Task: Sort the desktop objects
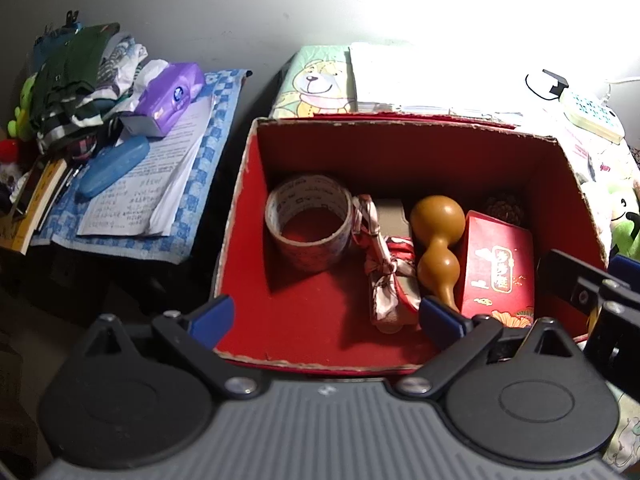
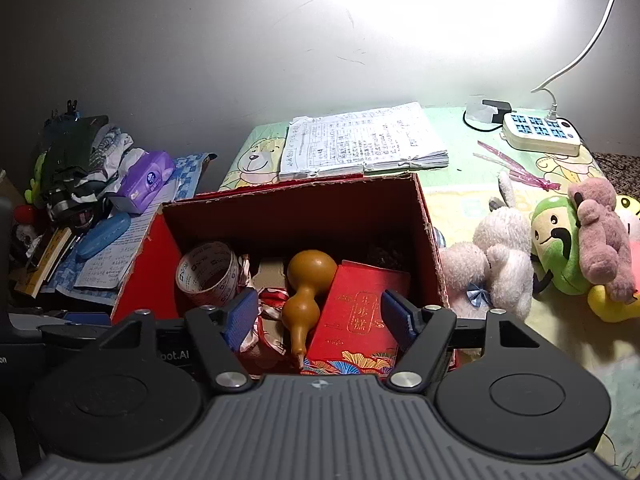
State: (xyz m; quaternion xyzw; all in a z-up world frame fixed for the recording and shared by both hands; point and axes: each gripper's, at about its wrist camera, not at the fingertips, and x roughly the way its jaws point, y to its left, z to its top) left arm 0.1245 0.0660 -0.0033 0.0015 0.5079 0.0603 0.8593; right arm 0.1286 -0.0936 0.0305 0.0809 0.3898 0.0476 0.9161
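Observation:
An open red cardboard box [image 1: 240, 216] stands on the desk and also shows in the right wrist view [image 2: 428, 232]. Inside lie a roll of printed tape [image 1: 308, 220], a patterned cloth bundle [image 1: 384, 276], a brown gourd [image 1: 438, 244], a red gift packet [image 1: 500, 264] and a pine cone [image 1: 504, 206]. My left gripper [image 1: 326, 318] is open and empty above the box's near edge. My right gripper [image 2: 320, 318] is open and empty above the gourd [image 2: 306, 292] and red packet [image 2: 360, 312]. The right gripper's black frame [image 1: 592, 292] shows at the left view's right edge.
Several plush toys [image 2: 552, 248] lie right of the box. A stack of written papers [image 2: 360, 140] and a power strip [image 2: 540, 132] sit behind. On the left table are a purple tissue pack [image 1: 168, 96], a blue case [image 1: 112, 168], papers and piled clothes [image 1: 80, 76].

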